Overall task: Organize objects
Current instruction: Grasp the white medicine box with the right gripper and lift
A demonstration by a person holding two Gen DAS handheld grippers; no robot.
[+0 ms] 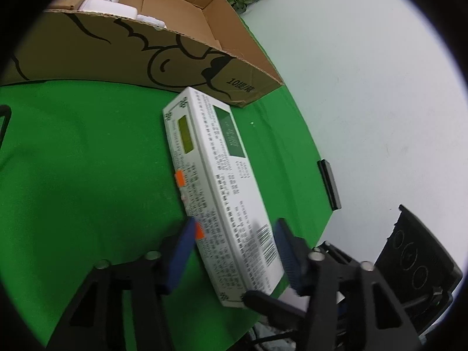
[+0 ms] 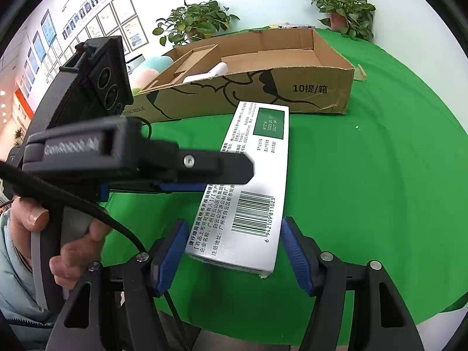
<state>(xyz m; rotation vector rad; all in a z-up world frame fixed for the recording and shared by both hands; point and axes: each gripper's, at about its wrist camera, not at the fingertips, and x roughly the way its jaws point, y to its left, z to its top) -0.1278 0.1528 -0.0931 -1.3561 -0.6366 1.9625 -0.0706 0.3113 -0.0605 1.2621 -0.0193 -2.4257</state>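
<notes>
two grippers flank one long white medicine box (image 2: 251,187) lying flat on the green cloth (image 2: 380,204), just near of the open cardboard box (image 2: 292,87). the left gripper (image 1: 234,251) has its blue pads pressed on the box's near end. the right gripper (image 2: 234,248) stands open around that end, pads not touching.

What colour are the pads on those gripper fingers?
Blue pads on black fingers, clearest in the right wrist view.

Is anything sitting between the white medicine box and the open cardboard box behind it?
Nothing visible does. The medicine box lies on the green cloth with its far end close to the cardboard box's printed side wall, which it must clear.
</notes>
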